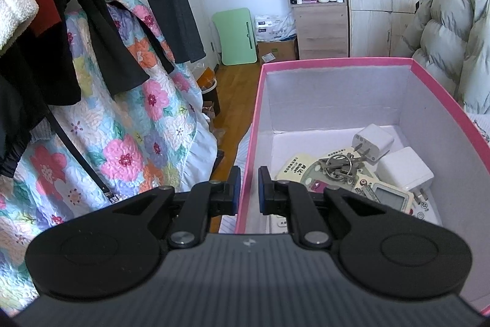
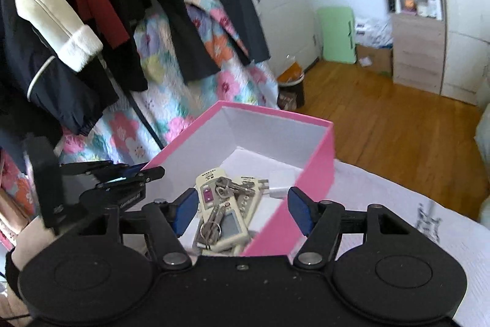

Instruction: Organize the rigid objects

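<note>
A pink box (image 1: 337, 61) with a white inside stands on the bed. In it lie cream remote controls (image 1: 389, 195), a bunch of keys (image 1: 340, 166) and two white chargers (image 1: 404, 169). My left gripper (image 1: 248, 189) is shut on the box's left wall, one finger outside, one inside. In the right wrist view the box (image 2: 318, 161) holds the remotes (image 2: 228, 221) and keys (image 2: 214, 224). My right gripper (image 2: 242, 212) is open and empty, straddling the box's near right wall above its contents. The left gripper (image 2: 122, 176) shows at the box's left wall.
A floral quilt (image 1: 147, 118) and dark hanging clothes (image 1: 92, 36) are to the left. A puffy grey coat (image 1: 447, 29) lies behind the box on the right. Wood floor (image 2: 398, 124), a green board (image 2: 337, 34), a small bin (image 2: 291, 81) and shelves (image 2: 416, 5) are beyond.
</note>
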The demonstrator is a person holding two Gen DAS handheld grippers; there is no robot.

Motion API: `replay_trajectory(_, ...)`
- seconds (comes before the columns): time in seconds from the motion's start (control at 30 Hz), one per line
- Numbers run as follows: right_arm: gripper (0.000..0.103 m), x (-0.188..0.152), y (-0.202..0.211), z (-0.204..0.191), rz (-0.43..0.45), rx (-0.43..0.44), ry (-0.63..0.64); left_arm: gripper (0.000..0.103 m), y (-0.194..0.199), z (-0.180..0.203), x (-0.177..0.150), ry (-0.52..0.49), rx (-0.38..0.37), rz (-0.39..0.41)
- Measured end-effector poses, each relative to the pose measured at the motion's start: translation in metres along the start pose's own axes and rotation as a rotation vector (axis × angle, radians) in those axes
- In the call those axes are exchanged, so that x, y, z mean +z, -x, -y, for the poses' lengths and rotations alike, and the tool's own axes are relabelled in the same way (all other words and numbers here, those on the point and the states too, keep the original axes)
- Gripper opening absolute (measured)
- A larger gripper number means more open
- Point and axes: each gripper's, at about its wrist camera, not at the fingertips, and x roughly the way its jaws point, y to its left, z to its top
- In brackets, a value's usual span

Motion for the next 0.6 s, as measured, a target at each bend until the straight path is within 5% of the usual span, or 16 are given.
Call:
replay_trajectory(0.27, 0.070, -0.031, 0.040, 0.000, 0.096, -0.069, -0.034, 0.011, 0.005, -0.015, 0.006, 0.123, -0.033, -0.026)
replay_trajectory(0.6, 0.071, -0.056, 0.074, -0.013, 0.230, -0.157, -0.099, 0.012, 0.079, -0.004, 0.008, 0.106, -0.044, 0.043)
